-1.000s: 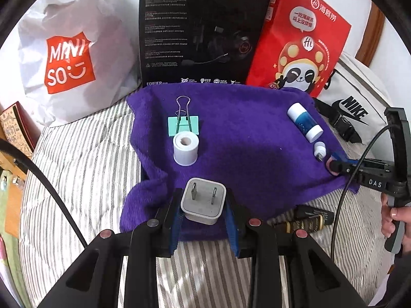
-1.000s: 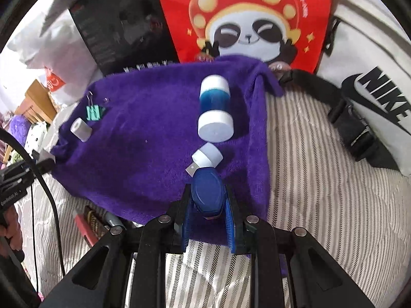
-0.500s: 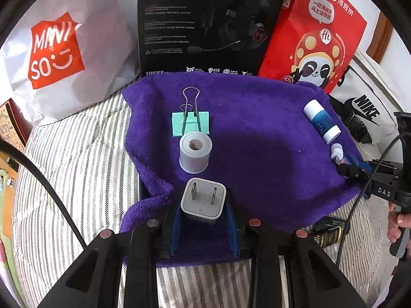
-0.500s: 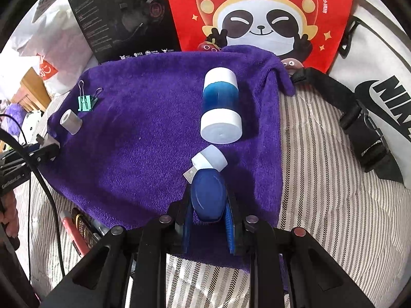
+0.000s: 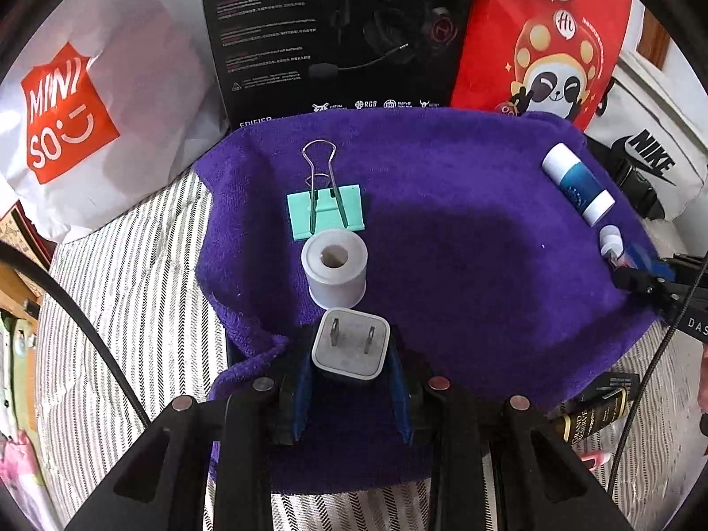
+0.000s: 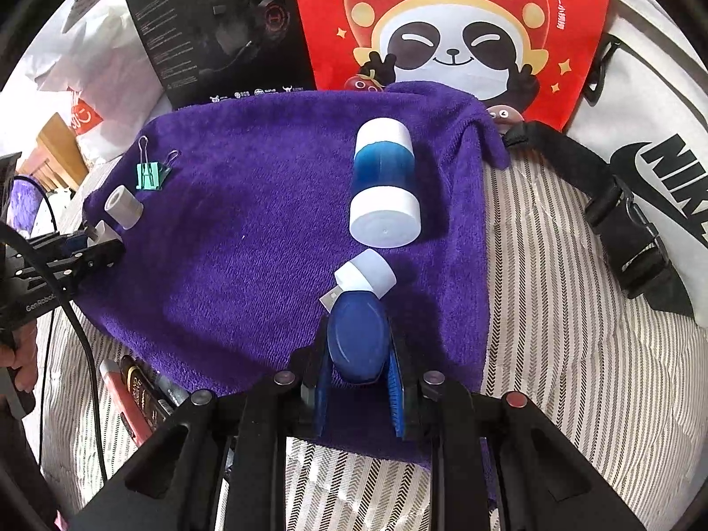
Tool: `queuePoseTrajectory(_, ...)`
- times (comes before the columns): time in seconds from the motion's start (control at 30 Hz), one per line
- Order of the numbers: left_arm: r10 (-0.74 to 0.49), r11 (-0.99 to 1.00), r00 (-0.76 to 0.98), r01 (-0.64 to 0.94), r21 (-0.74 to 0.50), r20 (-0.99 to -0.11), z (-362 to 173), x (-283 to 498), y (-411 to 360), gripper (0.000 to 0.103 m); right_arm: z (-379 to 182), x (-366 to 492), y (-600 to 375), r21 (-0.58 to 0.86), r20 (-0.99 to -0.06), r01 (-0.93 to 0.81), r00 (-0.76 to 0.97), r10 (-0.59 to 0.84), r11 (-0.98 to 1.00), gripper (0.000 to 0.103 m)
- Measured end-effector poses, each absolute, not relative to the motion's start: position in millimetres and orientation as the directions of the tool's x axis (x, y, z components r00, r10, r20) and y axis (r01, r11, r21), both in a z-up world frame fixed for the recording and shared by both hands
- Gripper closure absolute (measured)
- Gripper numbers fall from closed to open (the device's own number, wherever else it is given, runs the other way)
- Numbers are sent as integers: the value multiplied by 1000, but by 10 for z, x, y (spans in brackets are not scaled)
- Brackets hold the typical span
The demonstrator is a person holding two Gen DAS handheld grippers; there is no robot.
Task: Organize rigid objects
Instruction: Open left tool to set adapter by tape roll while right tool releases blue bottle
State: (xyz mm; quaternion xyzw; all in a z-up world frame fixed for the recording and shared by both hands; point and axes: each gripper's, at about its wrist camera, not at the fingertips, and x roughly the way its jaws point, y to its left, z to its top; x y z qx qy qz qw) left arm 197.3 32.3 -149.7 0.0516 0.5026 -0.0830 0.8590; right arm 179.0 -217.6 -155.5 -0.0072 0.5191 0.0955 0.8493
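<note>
A purple towel lies on the striped bed. My left gripper is shut on a white plug adapter, just behind a white tape roll and a green binder clip at the towel's left. My right gripper is shut on a blue oval case at the towel's near right, touching a white USB stick. A blue-and-white bottle lies beyond it; the bottle also shows in the left wrist view.
A black headset box, a red panda bag, a white Miniso bag and a Nike bag stand behind the towel. Pens and a dark tube lie off the towel's front edge.
Both grippers have moved forward over the towel with their objects. The plug adapter is now close behind the tape roll; the blue case has closed on the USB stick.
</note>
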Motion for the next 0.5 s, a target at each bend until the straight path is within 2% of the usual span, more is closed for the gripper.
queuePoseTrajectory(0.27, -82, 980, 476, 198, 16, -876, -1500, 2001, 309, 74, -1560, 1803, -2171, 89, -884, -192, 436, 166, 977, 80)
queuePoseTrajectory(0.37, -86, 980, 467, 201, 11, -880, -1498, 1990, 312, 69, -1557, 1803, -2178, 101, -883, -211, 432, 185, 972, 79)
queuePoseTrajectory(0.5, -72, 980, 455, 200, 23, -887, -1483, 1927, 291, 65, -1518, 1762, -2171, 107, -881, -217, 431, 194, 970, 67)
